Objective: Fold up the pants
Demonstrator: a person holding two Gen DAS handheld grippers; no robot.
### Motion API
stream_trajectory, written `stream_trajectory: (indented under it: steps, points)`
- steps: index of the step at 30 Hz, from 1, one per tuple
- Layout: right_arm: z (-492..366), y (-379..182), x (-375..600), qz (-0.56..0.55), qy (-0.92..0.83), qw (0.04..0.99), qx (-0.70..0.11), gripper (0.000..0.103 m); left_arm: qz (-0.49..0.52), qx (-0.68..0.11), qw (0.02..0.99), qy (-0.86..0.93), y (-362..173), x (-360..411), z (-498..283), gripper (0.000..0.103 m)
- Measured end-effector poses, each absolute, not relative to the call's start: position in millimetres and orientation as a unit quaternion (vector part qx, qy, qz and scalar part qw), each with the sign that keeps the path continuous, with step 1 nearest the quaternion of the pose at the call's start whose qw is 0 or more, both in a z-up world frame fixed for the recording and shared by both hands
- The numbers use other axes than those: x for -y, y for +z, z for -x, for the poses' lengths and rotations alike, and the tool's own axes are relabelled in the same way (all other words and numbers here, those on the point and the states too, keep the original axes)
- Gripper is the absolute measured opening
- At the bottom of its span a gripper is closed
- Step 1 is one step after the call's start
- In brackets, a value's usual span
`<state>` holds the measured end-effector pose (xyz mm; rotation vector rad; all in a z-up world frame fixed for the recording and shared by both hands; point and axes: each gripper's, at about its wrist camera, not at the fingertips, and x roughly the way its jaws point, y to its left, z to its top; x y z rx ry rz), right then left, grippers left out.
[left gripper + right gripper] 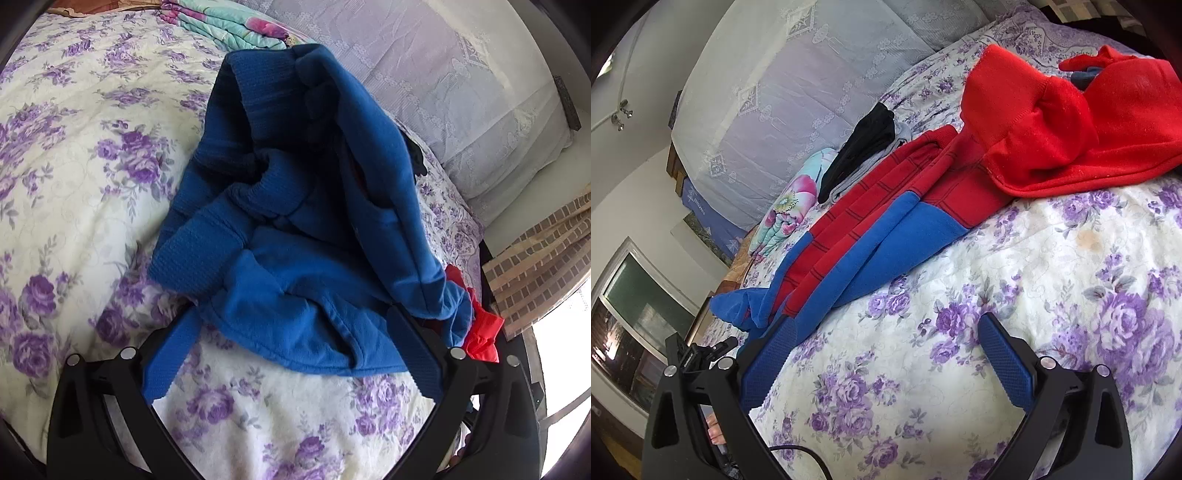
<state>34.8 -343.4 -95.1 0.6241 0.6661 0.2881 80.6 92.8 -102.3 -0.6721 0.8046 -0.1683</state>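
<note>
The pants are blue and red fleece. In the left wrist view their blue part (295,206) lies bunched on the floral bedspread (74,166), ribbed cuffs toward the left. My left gripper (295,332) is open, its fingers either side of the near blue hem, which lies between them. In the right wrist view the pants (871,236) stretch across the bed, blue legs at the left, red part toward the right. My right gripper (886,339) is open and empty over the bedspread (1015,277), its left finger (768,362) at the edge of a blue leg.
A red fleece garment (1071,122) lies heaped at the far right. Black and grey clothes (864,151) and a folded floral quilt (786,206) lie behind the pants. Lace-covered pillows (461,92) line the headboard. A checked cloth (539,258) hangs right.
</note>
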Motion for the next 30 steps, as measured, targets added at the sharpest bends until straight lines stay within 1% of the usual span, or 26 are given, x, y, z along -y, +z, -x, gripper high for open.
stream_trajectory:
  steps: [6, 11, 12, 13, 14, 15, 16, 17, 19, 22, 25, 30]
  points:
    - [-42.6, -93.4, 342.7, -0.296, 0.148, 0.889, -0.318, 0.099, 0.345, -0.382, 0.855, -0.068, -101.1, -101.8, -107.0, 0.098]
    - [-46.0, -89.1, 359.3, -0.354, 0.155, 0.872, -0.298, 0.099, 0.369, -0.375, 0.848, -0.063, -101.9, -115.6, -118.0, 0.096]
    - [-47.8, -88.6, 364.3, -0.368, 0.159, 0.868, -0.295, 0.099, 0.371, -0.373, 0.848, -0.062, -101.7, -118.4, -118.8, 0.091]
    - [-50.0, -88.5, 369.3, -0.383, 0.163, 0.861, -0.291, 0.099, 0.369, -0.372, 0.850, -0.061, -101.9, -120.4, -119.6, 0.073]
    - [-52.5, -88.6, 373.6, -0.397, 0.166, 0.855, -0.289, 0.099, 0.365, -0.375, 0.850, -0.061, -101.5, -120.0, -122.3, 0.062]
    - [-54.8, -88.7, 377.9, -0.412, 0.170, 0.848, -0.286, 0.099, 0.365, -0.380, 0.848, -0.064, -102.7, -121.9, -125.5, 0.049]
    - [-57.2, -89.3, 382.3, -0.425, 0.172, 0.842, -0.283, 0.099, 0.369, -0.383, 0.844, -0.066, -104.6, -124.7, -128.3, 0.039]
    - [-58.9, -89.8, 386.0, -0.438, 0.173, 0.837, -0.280, 0.099, 0.371, -0.384, 0.842, -0.070, -105.5, -127.8, -130.3, 0.037]
    - [-62.2, -91.1, 391.0, -0.454, 0.175, 0.829, -0.276, 0.099, 0.371, -0.382, 0.843, -0.077, -104.3, -128.7, -131.6, 0.028]
    - [-67.5, -89.8, 394.6, -0.460, 0.171, 0.827, -0.275, 0.099, 0.371, -0.361, 0.851, -0.086, -90.1, -133.0, -133.6, 0.025]
    - [-75.4, -86.5, 397.4, -0.463, 0.159, 0.827, -0.277, 0.099, 0.357, -0.327, 0.870, -0.094, -58.8, -145.7, -139.0, 0.023]
    - [-87.5, -80.8, 417.4, -0.498, 0.132, 0.813, -0.271, 0.099, 0.332, -0.229, 0.915, -0.027, 6.2, -191.6, -131.8, 0.022]
